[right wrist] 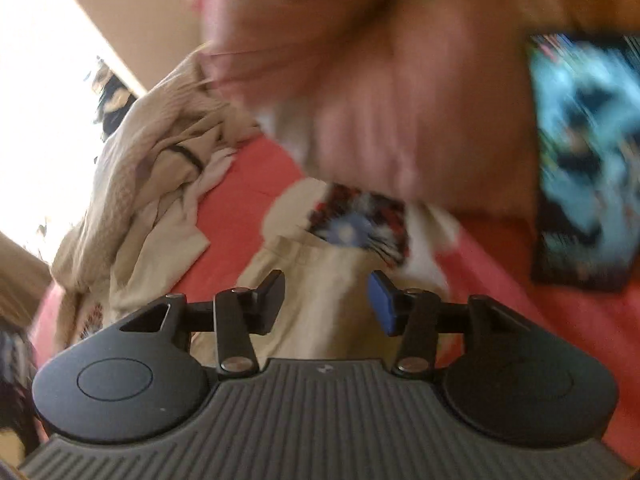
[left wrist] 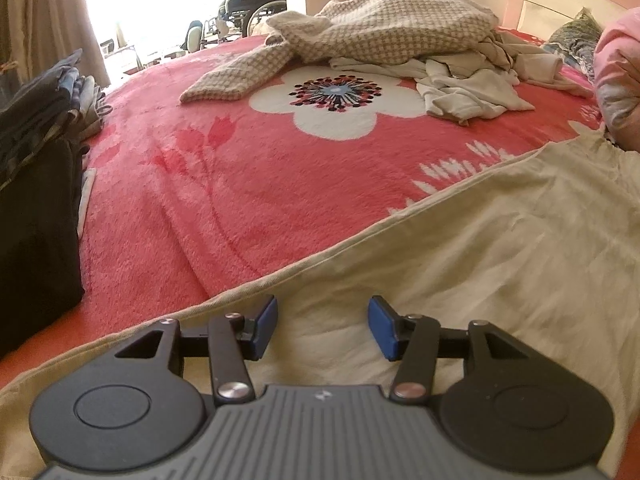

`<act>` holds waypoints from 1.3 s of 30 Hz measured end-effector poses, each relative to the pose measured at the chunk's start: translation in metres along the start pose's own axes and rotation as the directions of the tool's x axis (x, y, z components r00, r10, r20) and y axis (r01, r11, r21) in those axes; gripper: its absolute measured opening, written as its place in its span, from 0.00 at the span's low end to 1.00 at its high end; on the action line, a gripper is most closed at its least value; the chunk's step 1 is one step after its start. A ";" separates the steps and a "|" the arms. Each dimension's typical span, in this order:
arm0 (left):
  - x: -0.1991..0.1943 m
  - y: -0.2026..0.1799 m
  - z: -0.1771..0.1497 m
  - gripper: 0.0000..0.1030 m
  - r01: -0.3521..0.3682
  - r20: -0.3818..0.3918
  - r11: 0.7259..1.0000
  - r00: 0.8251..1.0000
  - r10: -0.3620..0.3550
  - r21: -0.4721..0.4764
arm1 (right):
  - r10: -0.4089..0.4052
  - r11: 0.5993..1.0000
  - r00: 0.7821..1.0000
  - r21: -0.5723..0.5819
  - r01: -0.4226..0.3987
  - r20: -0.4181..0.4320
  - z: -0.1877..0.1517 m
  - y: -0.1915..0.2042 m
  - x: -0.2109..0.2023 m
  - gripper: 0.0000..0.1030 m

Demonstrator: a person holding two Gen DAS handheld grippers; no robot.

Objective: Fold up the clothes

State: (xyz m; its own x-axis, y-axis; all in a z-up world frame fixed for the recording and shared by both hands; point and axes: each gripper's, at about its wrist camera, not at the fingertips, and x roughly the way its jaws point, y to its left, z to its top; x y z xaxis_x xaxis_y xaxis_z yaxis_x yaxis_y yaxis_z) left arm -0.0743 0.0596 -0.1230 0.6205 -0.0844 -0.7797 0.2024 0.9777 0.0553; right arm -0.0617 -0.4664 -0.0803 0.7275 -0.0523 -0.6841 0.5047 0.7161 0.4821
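Black hand-held gripper (left wrist: pixel 323 330), blue pads (left wrist: pixel 267 322)

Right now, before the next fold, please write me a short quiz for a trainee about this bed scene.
1. True or false: the left gripper is clamped on the beige garment.
2. What lies nearest the stack of dark folded clothes? A) checked sweater B) wheelchair C) pink floral blanket
3. Fill in: in the right wrist view, the right gripper hovers over ____ fabric.

Key: 1 false, its jaws stand apart above the cloth; 2 C; 3 beige.
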 end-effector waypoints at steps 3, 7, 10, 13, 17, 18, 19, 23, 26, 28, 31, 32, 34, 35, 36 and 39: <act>-0.001 -0.001 0.001 0.51 -0.009 -0.012 1.000 1.000 0.009 -0.006 | 0.001 1.000 0.999 -0.019 -0.002 -0.042 -0.004 -0.004 0.017 0.44; -0.002 -0.001 0.002 0.51 -0.017 -0.025 1.000 1.000 0.016 -0.018 | 0.002 0.993 0.999 -0.119 -0.009 -0.052 -0.005 0.004 0.034 0.16; -0.003 -0.001 0.002 0.51 -0.023 -0.033 1.000 0.999 0.022 -0.021 | 0.030 0.984 0.999 -0.176 -0.035 -0.034 -0.009 0.015 0.033 0.09; -0.004 -0.001 0.002 0.51 -0.027 -0.034 1.000 0.999 0.027 -0.016 | 0.119 0.950 0.993 -0.292 -0.113 0.004 -0.018 0.047 0.011 0.05; -0.002 -0.001 0.001 0.51 -0.027 -0.030 0.999 0.999 0.026 -0.026 | 0.314 0.763 0.941 -0.557 -0.327 -0.122 -0.060 0.113 -0.026 0.06; -0.002 0.000 0.001 0.52 -0.026 -0.030 0.999 0.999 0.025 -0.028 | 0.337 0.691 0.920 -0.610 -0.387 -0.200 -0.074 0.128 -0.028 0.09; -0.002 0.000 0.001 0.52 -0.025 -0.030 0.999 0.999 0.024 -0.030 | 0.352 0.612 0.893 -0.653 -0.445 -0.279 -0.089 0.142 -0.030 0.12; -0.002 0.001 0.001 0.52 -0.020 -0.023 0.999 1.000 0.020 -0.039 | 0.354 0.422 0.787 -0.665 -0.616 -0.505 -0.128 0.164 -0.040 0.41; -0.002 0.002 0.000 0.52 -0.015 -0.018 0.999 1.000 0.015 -0.039 | 0.347 0.462 0.776 -0.624 -0.630 -0.526 -0.119 0.150 -0.045 0.42; -0.003 0.003 -0.001 0.52 -0.011 -0.017 0.999 1.000 0.011 -0.040 | 0.333 0.519 0.812 -0.625 -0.583 -0.480 -0.103 0.136 -0.048 0.43; -0.003 0.004 -0.001 0.52 -0.008 -0.016 0.999 1.000 0.007 -0.045 | 0.255 0.539 0.886 -0.704 -0.462 -0.387 -0.082 0.124 -0.043 0.43; -0.003 0.004 -0.001 0.52 -0.008 -0.016 0.999 1.000 0.007 -0.046 | 0.223 0.506 0.899 -0.744 -0.437 -0.376 -0.079 0.124 -0.041 0.43; -0.003 0.004 -0.001 0.52 -0.010 -0.016 0.999 1.000 0.009 -0.045 | 0.183 0.420 0.900 -0.796 -0.435 -0.396 -0.079 0.123 -0.036 0.43; -0.003 0.003 -0.001 0.52 -0.013 -0.017 0.999 1.000 0.012 -0.043 | 0.164 0.362 0.893 -0.817 -0.449 -0.419 -0.080 0.126 -0.033 0.43; -0.002 0.002 -0.001 0.52 -0.016 -0.018 0.999 1.000 0.016 -0.042 | 0.145 0.298 0.882 -0.830 -0.472 -0.449 -0.083 0.130 -0.029 0.43; -0.001 -0.001 0.000 0.53 -0.027 -0.022 0.999 0.999 0.026 -0.041 | 0.082 0.122 0.832 -0.823 -0.555 -0.549 -0.090 0.147 -0.010 0.42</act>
State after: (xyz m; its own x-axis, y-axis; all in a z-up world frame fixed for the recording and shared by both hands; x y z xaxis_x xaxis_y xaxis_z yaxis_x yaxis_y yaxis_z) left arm -0.0751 0.0591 -0.1217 0.6090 -0.0545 -0.7913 0.1542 0.9867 0.0507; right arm -0.0364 -0.2980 -0.0520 0.3919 0.3972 -0.8299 -0.7247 0.6889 -0.0125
